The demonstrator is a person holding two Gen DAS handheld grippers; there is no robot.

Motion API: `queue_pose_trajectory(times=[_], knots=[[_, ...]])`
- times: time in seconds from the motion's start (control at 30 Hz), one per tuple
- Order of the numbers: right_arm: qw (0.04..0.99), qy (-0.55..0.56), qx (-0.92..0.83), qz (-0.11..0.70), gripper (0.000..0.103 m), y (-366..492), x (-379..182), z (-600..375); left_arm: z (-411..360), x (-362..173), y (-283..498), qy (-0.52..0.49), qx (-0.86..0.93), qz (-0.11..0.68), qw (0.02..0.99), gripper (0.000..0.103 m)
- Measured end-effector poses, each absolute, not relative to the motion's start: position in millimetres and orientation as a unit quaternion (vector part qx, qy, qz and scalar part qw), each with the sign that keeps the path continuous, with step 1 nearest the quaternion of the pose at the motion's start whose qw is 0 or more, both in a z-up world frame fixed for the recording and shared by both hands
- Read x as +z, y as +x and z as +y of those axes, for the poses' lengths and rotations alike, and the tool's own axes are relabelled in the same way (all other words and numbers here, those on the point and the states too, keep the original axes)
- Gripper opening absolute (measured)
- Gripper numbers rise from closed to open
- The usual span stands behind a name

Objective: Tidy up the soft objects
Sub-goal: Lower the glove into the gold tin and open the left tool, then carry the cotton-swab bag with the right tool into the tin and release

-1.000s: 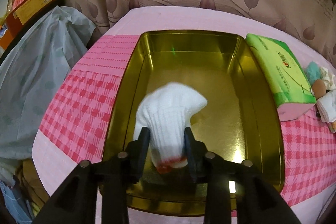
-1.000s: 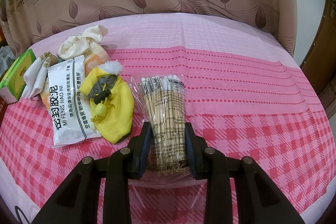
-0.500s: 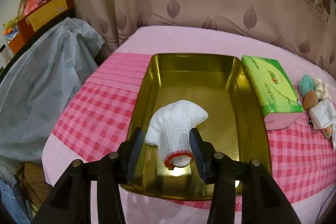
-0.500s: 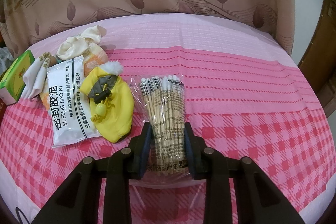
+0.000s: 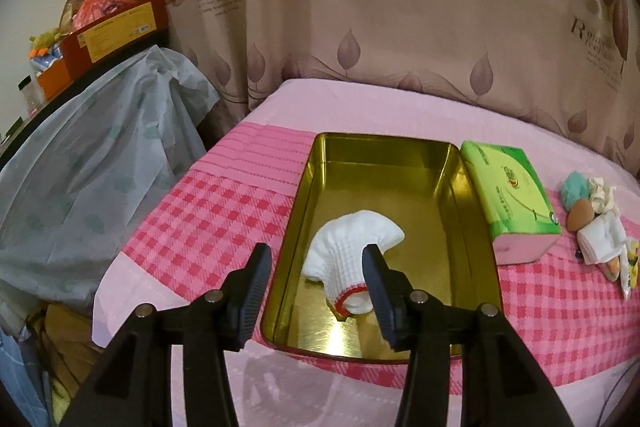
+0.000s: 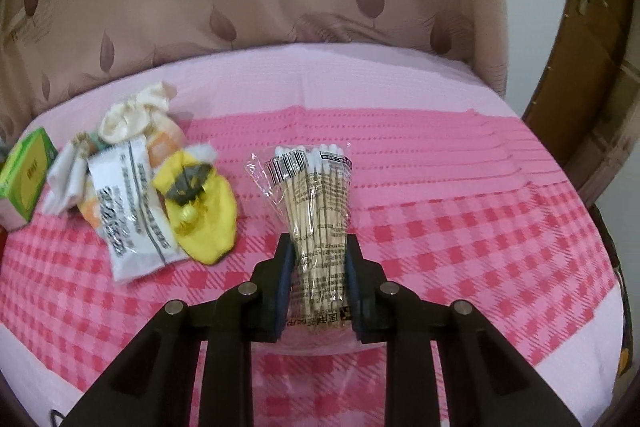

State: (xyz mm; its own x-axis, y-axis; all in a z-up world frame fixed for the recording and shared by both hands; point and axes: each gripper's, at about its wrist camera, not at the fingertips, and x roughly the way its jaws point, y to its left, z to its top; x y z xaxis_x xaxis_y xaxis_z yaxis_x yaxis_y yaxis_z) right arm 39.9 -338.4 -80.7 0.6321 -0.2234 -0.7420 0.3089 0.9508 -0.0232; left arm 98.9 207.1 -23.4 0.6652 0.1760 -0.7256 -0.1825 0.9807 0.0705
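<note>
**Still partly hidden: sock let go in the tin, swab pack clamped**

Only part of the white sock (image 5: pixel 352 247) can be seen: its red-trimmed cuff end disappears behind the right finger of the left gripper (image 5: pixel 316 267). The sock lies on the floor of the gold tin (image 5: pixel 456 187), toward the near end. At the right edge of the left wrist view a small heap of soft things (image 5: pixel 596 227) is squeezed by the lens and hard to sort; a teal puff, a brown egg-shaped piece and a folded white cloth can be told. In the right wrist view the same heap is motion-blurred, so the print on the white sachet (image 6: pixel 132 219) cannot be read. The yellow plush (image 6: pixel 200 203) lies just beside it. The lower end of the cotton swab pack (image 6: pixel 316 211) is covered by the right gripper (image 6: pixel 318 259).

The surface is a pink checked cloth (image 5: pixel 208 223), with a leaf-printed curtain (image 5: pixel 400 39) behind. A green tissue pack (image 5: pixel 508 195) lies just beside the tin on its right. To the left a pale plastic cover (image 5: pixel 92 171) hangs over furniture, and a wooden door (image 6: pixel 592 47) shows at the far right.

A second ago the left gripper's pads pressed the sock; its jaws have just been opening and now stand apart, the left pad clear of the sock. The right gripper's jaws have just been closing and clamp the swab pack, which now looks raised off the cloth.
</note>
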Motion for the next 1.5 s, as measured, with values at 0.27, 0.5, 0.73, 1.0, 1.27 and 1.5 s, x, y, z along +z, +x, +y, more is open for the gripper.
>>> queue_pose_trajectory(times=[0.27,0.5,0.73,1.0,1.27,1.5], knots=[[0.923,0.035,-0.111,0.366,0.021,32.0,-35.2,-295.7,212.5,-19.0,96.1,-0.019,0.093,0.392,0.915,0.054],[0.934,-0.01,-0.002,0.357,0.021,48.2,-8.8,-200.7,221.3,-15.4,91.1,-0.031,0.11,0.386,0.915,0.055],[0.923,-0.049,0.109,0.366,0.021,63.1,-1.8,-98.0,248.1,-13.8,81.1,-0.06,0.148,0.385,0.909,0.055],[0.899,-0.091,0.2,0.379,0.021,80.9,-10.2,14.0,284.2,-12.0,67.2,-0.111,0.186,0.378,0.9,0.055],[0.878,-0.114,0.225,0.408,0.021,106.6,-33.4,75.9,292.8,-14.5,67.2,-0.121,0.198,0.383,0.894,0.055],[0.871,-0.114,0.223,0.422,0.021,130.1,-49.3,105.0,297.0,-13.8,66.7,-0.124,0.207,0.378,0.894,0.055]])
